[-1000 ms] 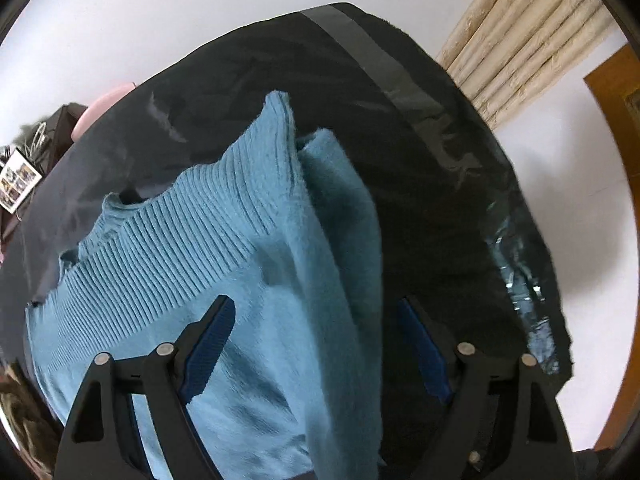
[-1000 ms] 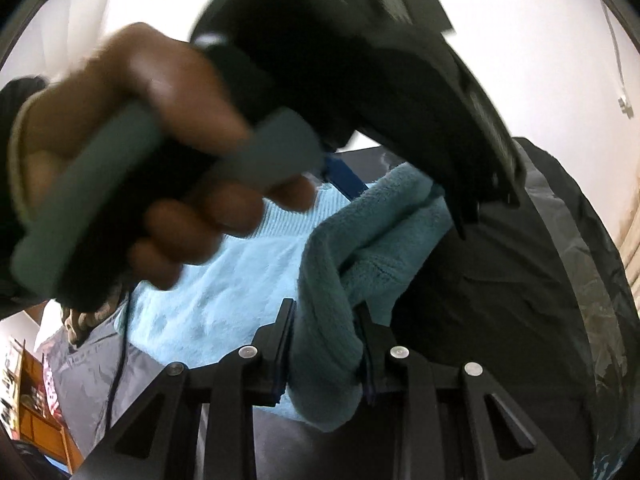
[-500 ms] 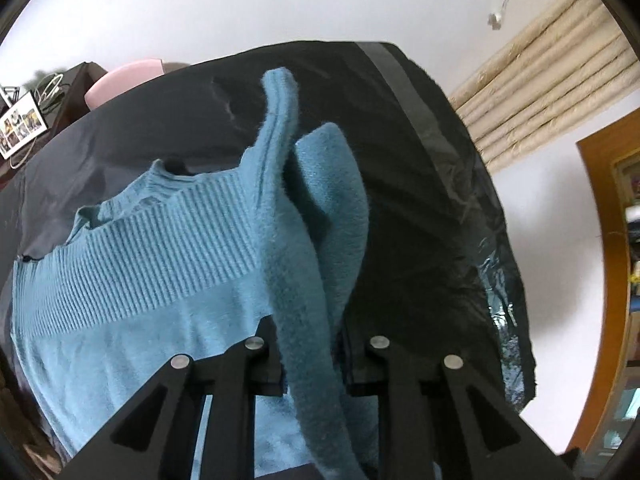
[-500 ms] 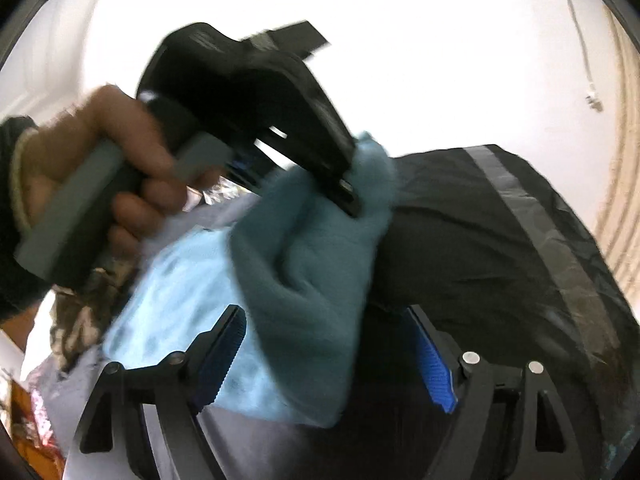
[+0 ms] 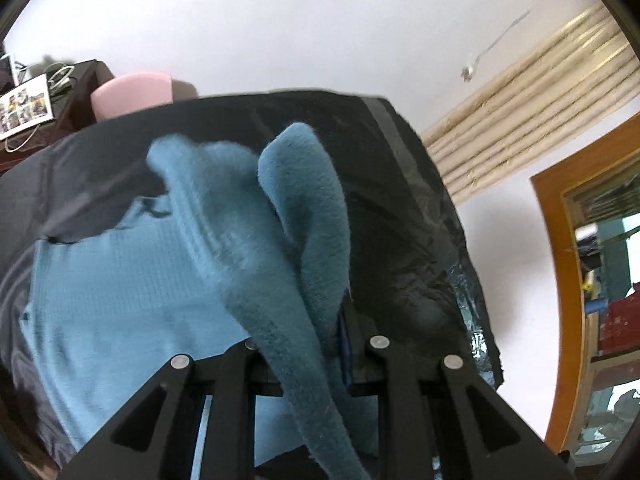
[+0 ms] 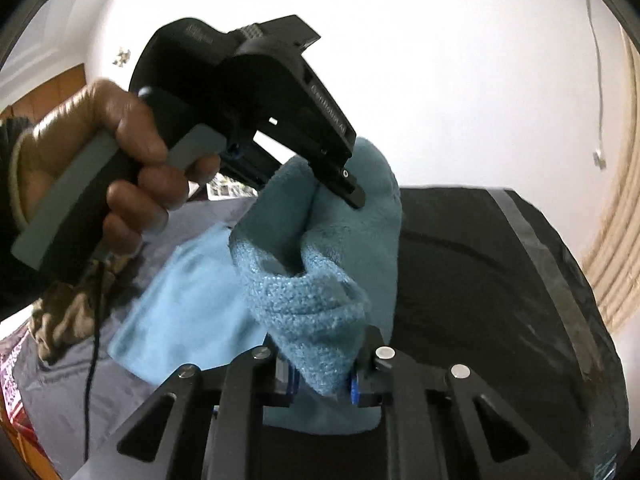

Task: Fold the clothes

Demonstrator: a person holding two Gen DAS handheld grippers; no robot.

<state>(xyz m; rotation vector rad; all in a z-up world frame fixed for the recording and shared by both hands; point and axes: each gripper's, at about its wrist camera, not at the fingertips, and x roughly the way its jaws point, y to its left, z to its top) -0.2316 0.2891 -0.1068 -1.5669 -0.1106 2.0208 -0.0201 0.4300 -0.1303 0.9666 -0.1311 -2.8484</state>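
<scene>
Right hand-held gripper (image 6: 324, 376) reclosed, clamping sweater (image 6: 316, 304)

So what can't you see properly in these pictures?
- Left wrist view: the left gripper fingertips, buried in the fuzzy blue knitted sweater.
- Left wrist view: the sweater's lower part, cut off by the bottom edge and the gripper's body.
- Right wrist view: the right gripper pads, covered by the sweater fold.
- Right wrist view: the brownish cloth heap, partly behind the hand; what it is can't be told.
</scene>
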